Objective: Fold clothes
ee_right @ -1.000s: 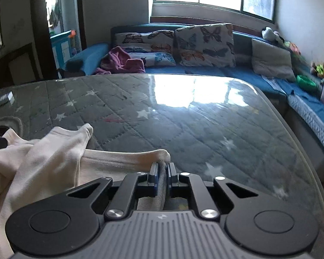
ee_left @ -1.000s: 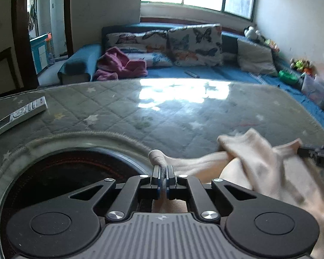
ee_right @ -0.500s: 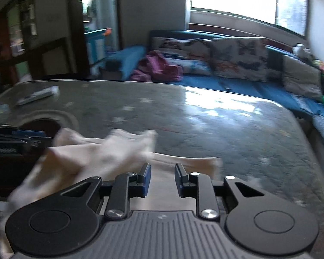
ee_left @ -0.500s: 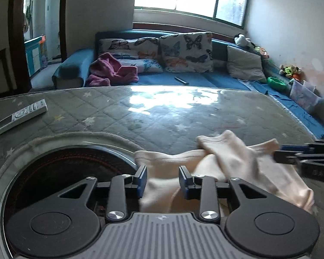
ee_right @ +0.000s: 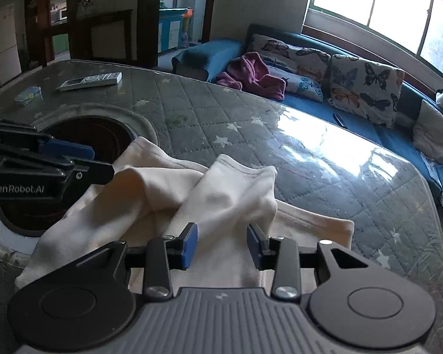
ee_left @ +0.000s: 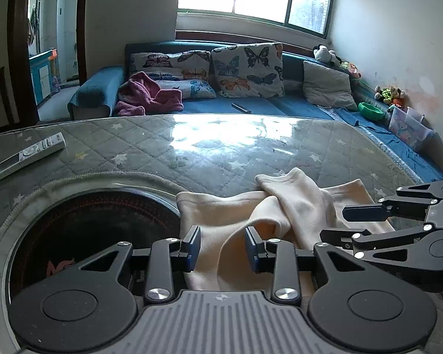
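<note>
Two tongs, both with their jaws spread wide and nothing pinched between them. The left tongs (ee_left: 222, 247) sit at the bottom middle of the left view, and the right tongs (ee_right: 221, 246) take the same spot in the right view. Each pair hangs just over the near edge of the cream garment (ee_left: 268, 206), which lies bunched on the bench (ee_left: 221, 147) in the lower centre of both frames, so I'd guess they're lined up there to work that near hem from both ends.

How the garment looks: soft, pale cream knit, with stitched hems along the edges. One flat layer sits on the bench, and a rumpled piece is flopped over it in a loose hump, its ends pointing toward the upper middle of the frame. Its left corner (ee_right: 138, 147) hangs over the rim of the round dark hole (ee_left: 88, 221) sunk into the bench at lower left.

It's doubled over but lumpy. Honestly that could be a rough fold that needs smoothing or just a heap waiting to be laid flat, can't tell which.

A remote (ee_left: 29, 155) sits at the far left, well clear.
</note>
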The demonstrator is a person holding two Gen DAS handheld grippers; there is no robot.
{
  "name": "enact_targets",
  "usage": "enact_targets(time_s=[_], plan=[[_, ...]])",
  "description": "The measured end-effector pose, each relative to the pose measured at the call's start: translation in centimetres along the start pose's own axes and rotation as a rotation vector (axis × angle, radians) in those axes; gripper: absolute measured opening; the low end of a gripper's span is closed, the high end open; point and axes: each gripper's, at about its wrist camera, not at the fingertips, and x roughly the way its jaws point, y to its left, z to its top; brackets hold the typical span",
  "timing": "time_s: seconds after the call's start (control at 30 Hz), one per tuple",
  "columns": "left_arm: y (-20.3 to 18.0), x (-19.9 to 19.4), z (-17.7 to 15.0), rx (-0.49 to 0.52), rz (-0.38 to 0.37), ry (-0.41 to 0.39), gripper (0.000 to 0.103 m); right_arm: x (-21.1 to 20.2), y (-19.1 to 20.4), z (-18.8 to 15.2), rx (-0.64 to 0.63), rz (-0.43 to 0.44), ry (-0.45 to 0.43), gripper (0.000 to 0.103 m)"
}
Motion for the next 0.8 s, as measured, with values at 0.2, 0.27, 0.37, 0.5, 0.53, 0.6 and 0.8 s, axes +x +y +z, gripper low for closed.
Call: enact_targets(time_s=[0.2,0.27,0.37,0.5,0.53,0.6,0.8], plan=[[-0.1,0.5,-0.3,-0.006,-0.002,0.016,0.036,0.5,0.9,-0.2,-0.012,0.01,0.018,0.045],[-0.1,0.4,-0.3,-0.008,-0.003,0.01,0.036,0.8,1.3,-0.3,-0.016,0.018,0.023,0.039],[-0.1,0.2,-0.3,-0.006,-0.005,0.006,0.036,1.0,1.5,-0.9,-0.025,0.006,0.025,0.032],[-0.4,0.1,-0.4,0.006,-0.015,0.003,0.036,0.7,0.8,-1.6,-0.006,-0.013,0.015,0.021],[-0.5,0.1,-0.4,0.008,-0.02,0.001,0.036,0.6,0.6,-1.6,-0.001,-0.02,0.015,0.021],[-0.6,0.0,-0.5,0.013,-0.028,-0.001,0.036,0.5,0.4,-1.5,0.008,-0.019,0.009,0.021],[-1.4,0.6,-0.2,0.043,-0.034,-0.002,0.036,0.8,0.5,-0.4,0.035,0.026,-0.022,0.035]])
